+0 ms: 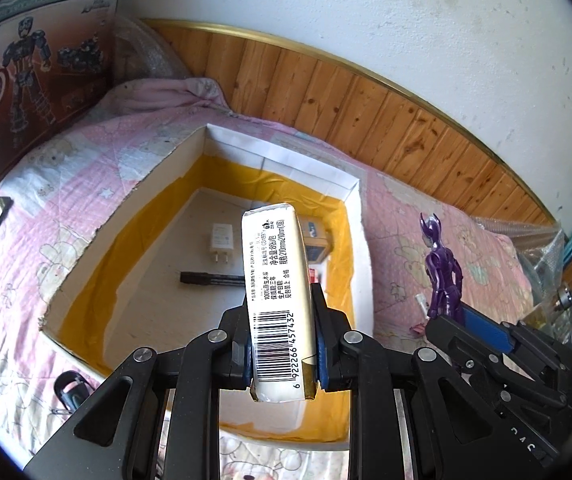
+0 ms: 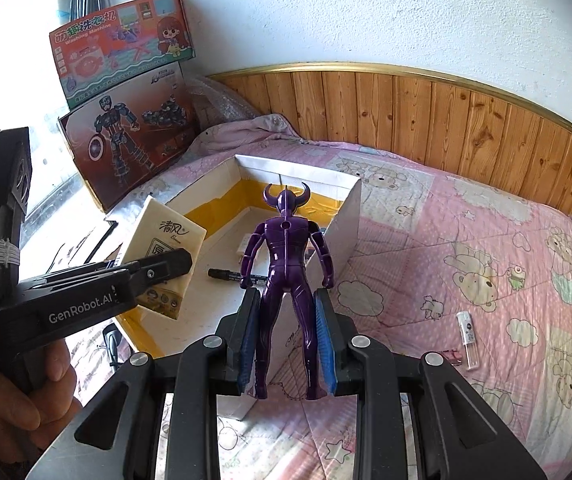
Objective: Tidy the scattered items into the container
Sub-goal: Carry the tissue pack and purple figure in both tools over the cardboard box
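Left wrist view: the left claw is clenched on a cream tissue pack, gripped edge-on between its blue pads with the barcode side facing the camera, held in the air above an open white cardboard box lined with yellow tape. The box sits on a bed covered by a pink cartoon-print quilt. Inside the box lie a white charger plug, a black marker pen and a small blue-and-white item partly hidden behind the pack. To the right in this view, the right claw grips a purple toy figure by its legs, beside the box's right wall. Right wrist view: the right claw holds the purple horned figure upright, seen from behind, its legs pinched between the 2 blue pads, just in front of the box's near corner. The left claw enters from the left with the tissue pack tilted over the box's left side, and a person's hand grips its handle. On the quilt to the right lies a small clear lighter. 2 toy boxes lean against the wall behind the bed.
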`<state>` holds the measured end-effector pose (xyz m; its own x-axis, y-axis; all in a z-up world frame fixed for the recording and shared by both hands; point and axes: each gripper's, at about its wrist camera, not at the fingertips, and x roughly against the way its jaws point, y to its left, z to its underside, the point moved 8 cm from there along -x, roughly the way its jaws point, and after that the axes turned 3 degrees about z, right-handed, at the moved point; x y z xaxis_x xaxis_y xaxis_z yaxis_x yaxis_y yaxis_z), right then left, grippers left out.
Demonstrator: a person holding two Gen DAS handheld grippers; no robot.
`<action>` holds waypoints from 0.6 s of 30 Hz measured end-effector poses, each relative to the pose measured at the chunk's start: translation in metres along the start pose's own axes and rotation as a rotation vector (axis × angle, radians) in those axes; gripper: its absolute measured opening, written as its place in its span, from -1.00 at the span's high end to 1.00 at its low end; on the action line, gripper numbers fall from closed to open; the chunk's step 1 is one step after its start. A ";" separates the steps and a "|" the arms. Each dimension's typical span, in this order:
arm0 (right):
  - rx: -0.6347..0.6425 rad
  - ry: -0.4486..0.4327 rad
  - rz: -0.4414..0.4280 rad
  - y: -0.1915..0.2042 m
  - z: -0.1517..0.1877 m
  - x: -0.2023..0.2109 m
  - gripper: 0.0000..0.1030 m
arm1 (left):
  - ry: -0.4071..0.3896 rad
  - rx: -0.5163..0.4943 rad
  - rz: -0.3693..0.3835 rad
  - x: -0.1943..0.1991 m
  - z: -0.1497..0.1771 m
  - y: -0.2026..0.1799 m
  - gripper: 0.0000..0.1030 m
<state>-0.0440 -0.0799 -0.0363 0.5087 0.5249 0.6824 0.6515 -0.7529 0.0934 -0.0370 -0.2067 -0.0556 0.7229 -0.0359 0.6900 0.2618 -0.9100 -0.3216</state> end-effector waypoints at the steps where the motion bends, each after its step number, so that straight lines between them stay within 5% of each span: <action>1: 0.004 0.000 0.000 0.003 0.000 -0.001 0.45 | 0.001 0.003 -0.005 0.000 0.000 0.004 0.56; 18: 0.075 -0.004 -0.006 0.048 -0.001 -0.016 0.45 | 0.013 0.032 -0.025 -0.011 -0.002 0.042 0.56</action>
<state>-0.0217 -0.1245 -0.0427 0.5067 0.5311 0.6791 0.6950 -0.7177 0.0426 -0.0354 -0.2453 -0.0752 0.7076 -0.0193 0.7064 0.2999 -0.8969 -0.3249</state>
